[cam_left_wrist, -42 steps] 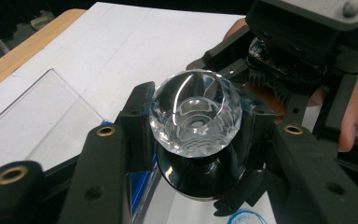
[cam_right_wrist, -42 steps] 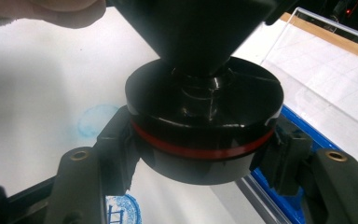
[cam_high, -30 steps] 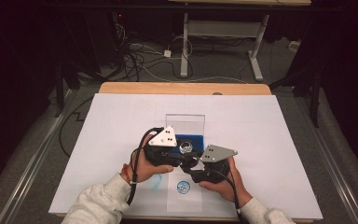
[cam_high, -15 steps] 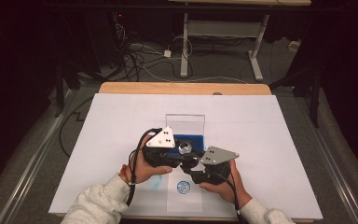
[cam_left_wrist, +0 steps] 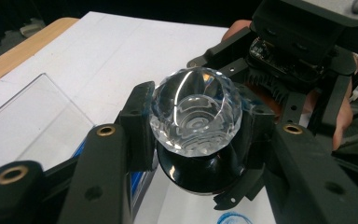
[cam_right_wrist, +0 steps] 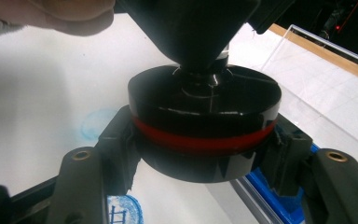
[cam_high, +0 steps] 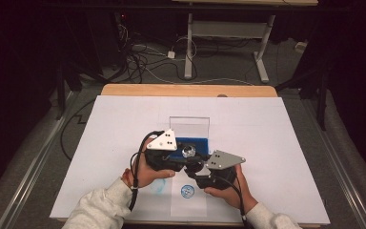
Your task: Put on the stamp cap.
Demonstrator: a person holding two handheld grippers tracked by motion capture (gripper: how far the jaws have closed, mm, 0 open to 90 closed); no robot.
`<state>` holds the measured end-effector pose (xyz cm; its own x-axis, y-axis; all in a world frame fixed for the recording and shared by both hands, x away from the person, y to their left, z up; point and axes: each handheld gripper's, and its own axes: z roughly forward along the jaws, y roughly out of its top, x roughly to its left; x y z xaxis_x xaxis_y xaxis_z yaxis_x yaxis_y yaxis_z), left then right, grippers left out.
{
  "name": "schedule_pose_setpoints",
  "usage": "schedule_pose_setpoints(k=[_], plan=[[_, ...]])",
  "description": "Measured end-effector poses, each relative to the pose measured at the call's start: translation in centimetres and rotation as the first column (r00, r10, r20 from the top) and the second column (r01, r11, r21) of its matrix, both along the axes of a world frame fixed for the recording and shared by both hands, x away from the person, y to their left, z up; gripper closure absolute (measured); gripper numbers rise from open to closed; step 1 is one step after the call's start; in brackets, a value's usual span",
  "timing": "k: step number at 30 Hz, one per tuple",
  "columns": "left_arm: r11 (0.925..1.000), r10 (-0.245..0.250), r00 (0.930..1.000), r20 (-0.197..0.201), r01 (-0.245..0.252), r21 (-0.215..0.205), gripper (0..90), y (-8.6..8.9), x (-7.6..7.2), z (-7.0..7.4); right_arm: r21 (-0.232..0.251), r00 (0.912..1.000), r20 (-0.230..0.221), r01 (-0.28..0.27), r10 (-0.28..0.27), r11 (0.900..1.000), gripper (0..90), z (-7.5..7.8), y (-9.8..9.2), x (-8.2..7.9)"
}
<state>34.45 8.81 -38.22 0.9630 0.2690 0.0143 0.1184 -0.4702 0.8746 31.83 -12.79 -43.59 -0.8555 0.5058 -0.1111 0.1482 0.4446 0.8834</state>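
A clear faceted crystal knob (cam_left_wrist: 196,114) sits on top of a round black base with a red band (cam_right_wrist: 205,126). My left gripper (cam_left_wrist: 196,128) is shut on the crystal knob, its pads pressing on both sides. Below it, my right gripper (cam_right_wrist: 205,156) is shut on the black base, gripping at the red band. In the high view both grippers meet above the near middle of the table: the left gripper (cam_high: 183,160) comes from the left, the right gripper (cam_high: 198,169) from the right, and the crystal (cam_high: 188,152) glints between them.
A clear acrylic panel (cam_high: 189,125) stands behind a blue pad (cam_high: 195,143) just beyond the grippers. A round blue mark (cam_high: 188,191) and a pale blue smudge (cam_high: 159,187) lie on the white sheet (cam_high: 276,138). The wooden table edge (cam_high: 186,89) runs along the far side.
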Motion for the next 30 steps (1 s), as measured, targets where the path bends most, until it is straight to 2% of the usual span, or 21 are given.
schedule_pose_setpoints(k=[1,4,12,17,19,22,28,30], plan=[[1.0,0.004,1.0,-0.001,-0.004,-0.009,54.8,0.01,-0.05,-0.03,-0.003,1.0,-0.001,-0.001,0.001,1.0,39.1,0.02,0.04,-0.03],[1.0,0.004,0.9999,0.012,-0.004,-0.003,54.9,-0.15,-0.2,-0.08,-0.005,0.9999,-0.011,-0.006,0.006,1.0,39.2,0.08,0.0,0.01],[0.9996,0.008,1.0,0.003,-0.008,-0.027,54.8,-0.01,-0.12,-0.32,0.002,0.9997,-0.023,0.001,-0.001,1.0,39.1,0.07,-0.02,0.02],[1.0,0.005,0.9999,0.014,-0.004,-0.004,54.8,-0.27,-0.23,-0.51,-0.029,0.9996,-0.029,0.003,-0.004,1.0,39.1,0.0,0.07,0.11],[0.9995,0.014,0.9999,-0.006,-0.015,-0.029,54.8,-0.09,-0.1,-0.5,-0.019,0.9997,-0.025,0.006,-0.007,1.0,39.1,-0.06,0.09,0.07],[0.9981,0.008,0.9994,-0.035,-0.01,-0.06,54.8,0.31,0.19,-0.46,-0.022,0.9999,0.011,0.007,-0.007,1.0,39.1,0.31,-0.07,0.01],[0.9969,-0.008,0.9977,-0.068,0.003,-0.079,54.8,0.67,0.45,-0.43,-0.027,0.9993,0.037,-0.005,0.006,1.0,39.1,0.49,-0.15,-0.16],[0.9975,-0.003,0.9986,-0.054,-0.001,-0.07,54.7,0.57,0.26,-0.38,-0.03,0.9994,0.034,-0.007,0.008,1.0,39.1,0.51,-0.12,-0.18]])
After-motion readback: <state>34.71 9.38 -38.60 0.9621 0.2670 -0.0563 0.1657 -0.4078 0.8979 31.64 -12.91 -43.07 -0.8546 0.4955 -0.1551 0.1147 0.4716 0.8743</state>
